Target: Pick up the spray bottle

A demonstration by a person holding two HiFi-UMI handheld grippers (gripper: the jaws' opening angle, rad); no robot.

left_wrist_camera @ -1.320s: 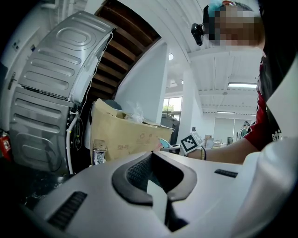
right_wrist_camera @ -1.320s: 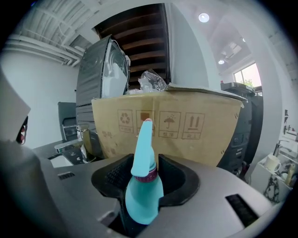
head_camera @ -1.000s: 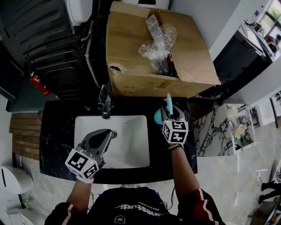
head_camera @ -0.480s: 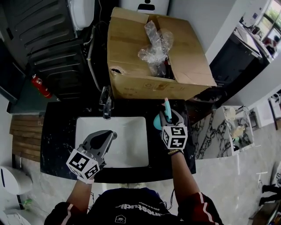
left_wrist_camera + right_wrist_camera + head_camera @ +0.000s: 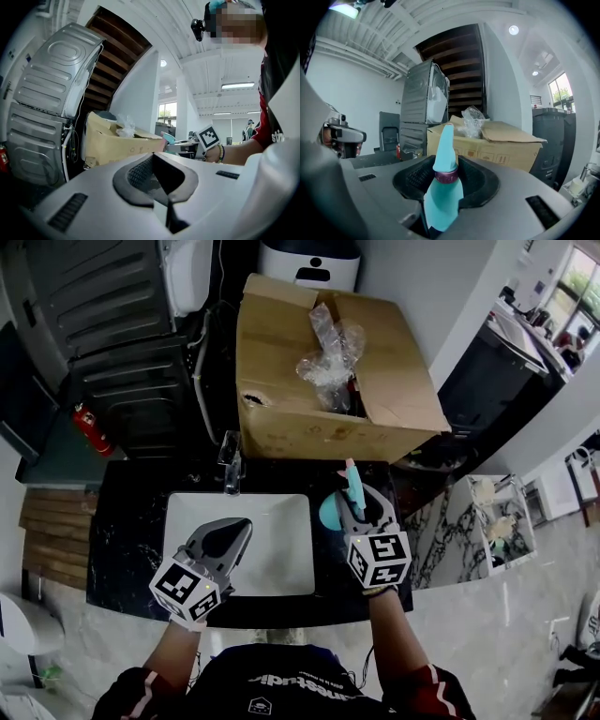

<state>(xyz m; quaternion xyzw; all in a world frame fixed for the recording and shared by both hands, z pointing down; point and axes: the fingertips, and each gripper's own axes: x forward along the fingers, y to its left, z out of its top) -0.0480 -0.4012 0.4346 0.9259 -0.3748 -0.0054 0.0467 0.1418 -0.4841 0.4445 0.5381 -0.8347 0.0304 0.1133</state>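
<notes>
Black marble counter (image 5: 122, 521) surrounds a white sink (image 5: 281, 545), with a faucet (image 5: 231, 470) at its far edge and an open cardboard box (image 5: 309, 409) beyond, crumpled plastic (image 5: 330, 352) sticking out of it. Over the counter just right of the sink, the right gripper (image 5: 359, 498) is clamped on a teal bottle (image 5: 334, 510). The pads press on its body below a purple collar. Its long axis runs along the jaws, and the tapered nozzle end points forward, away from the person and toward the box, tilted slightly up. The left gripper (image 5: 228, 532) hangs over the sink's near left corner, jaws together with nothing between them.
</notes>
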